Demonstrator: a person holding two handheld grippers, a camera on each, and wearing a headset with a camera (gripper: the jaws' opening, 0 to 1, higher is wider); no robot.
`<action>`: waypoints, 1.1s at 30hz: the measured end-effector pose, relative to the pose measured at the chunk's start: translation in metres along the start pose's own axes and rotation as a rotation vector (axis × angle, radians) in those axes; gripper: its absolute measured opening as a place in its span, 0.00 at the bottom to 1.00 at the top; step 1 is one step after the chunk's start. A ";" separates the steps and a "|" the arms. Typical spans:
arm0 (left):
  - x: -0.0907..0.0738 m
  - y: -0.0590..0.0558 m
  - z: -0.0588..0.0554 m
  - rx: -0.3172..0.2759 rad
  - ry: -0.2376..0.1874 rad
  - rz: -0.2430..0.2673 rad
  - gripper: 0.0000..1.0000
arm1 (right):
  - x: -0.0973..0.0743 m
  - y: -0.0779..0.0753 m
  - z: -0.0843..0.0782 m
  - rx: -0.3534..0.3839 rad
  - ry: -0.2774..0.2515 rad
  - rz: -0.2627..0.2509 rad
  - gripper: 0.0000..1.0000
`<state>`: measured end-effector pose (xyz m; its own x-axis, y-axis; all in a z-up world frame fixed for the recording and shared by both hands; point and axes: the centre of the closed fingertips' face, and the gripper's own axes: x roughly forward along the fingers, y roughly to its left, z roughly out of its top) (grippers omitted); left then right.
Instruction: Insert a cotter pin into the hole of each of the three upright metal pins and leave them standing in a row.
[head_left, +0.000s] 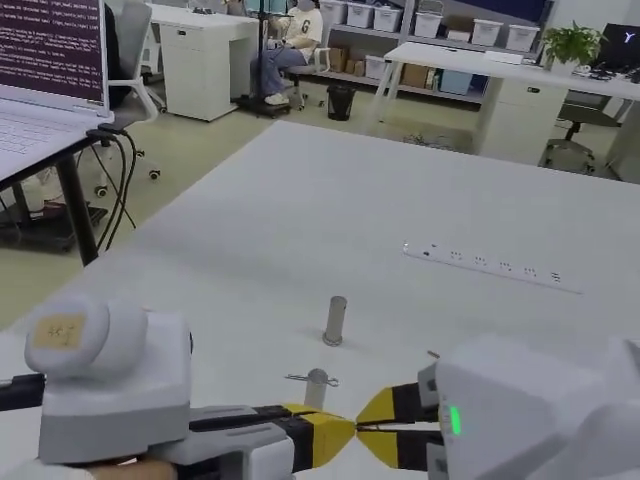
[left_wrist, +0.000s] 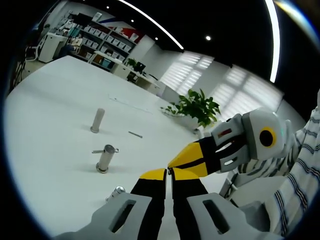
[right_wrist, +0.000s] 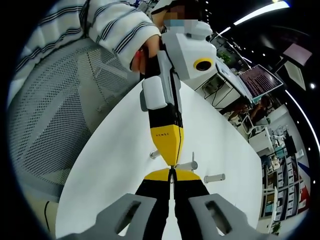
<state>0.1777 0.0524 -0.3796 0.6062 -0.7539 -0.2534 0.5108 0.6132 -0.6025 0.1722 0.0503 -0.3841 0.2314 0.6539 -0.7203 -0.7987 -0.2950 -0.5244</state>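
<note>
A long power strip (head_left: 490, 266) lies flat on the white table (head_left: 300, 190), toward its far right. An open laptop (head_left: 45, 60) (screen full of text) sits on a side desk at left. Beyond stand a potted plant (head_left: 572, 42), shelved storage bins (head_left: 430, 22) and a black waste bin (head_left: 340, 100).

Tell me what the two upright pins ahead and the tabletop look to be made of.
Far pin: bare metal, probably steel, dull grey satin with a soft highlight along its side. Near pin: same look. Cotter pin through it: thin bright wire, likely steel. Table: white, smooth, matte, possibly laminate; the look leaves it open.
</note>
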 end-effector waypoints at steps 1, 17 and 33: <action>0.000 0.000 -0.001 -0.003 0.001 -0.002 0.00 | 0.000 0.000 0.001 -0.002 -0.001 0.001 0.00; -0.005 -0.003 -0.005 -0.065 0.014 -0.018 0.00 | 0.000 0.005 0.006 0.007 -0.014 0.010 0.00; -0.014 -0.004 -0.005 0.063 0.035 -0.008 0.00 | -0.001 0.002 0.002 0.105 -0.025 0.008 0.14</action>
<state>0.1638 0.0595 -0.3777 0.5806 -0.7661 -0.2756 0.5536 0.6197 -0.5563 0.1693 0.0503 -0.3837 0.2116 0.6697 -0.7118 -0.8546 -0.2266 -0.4672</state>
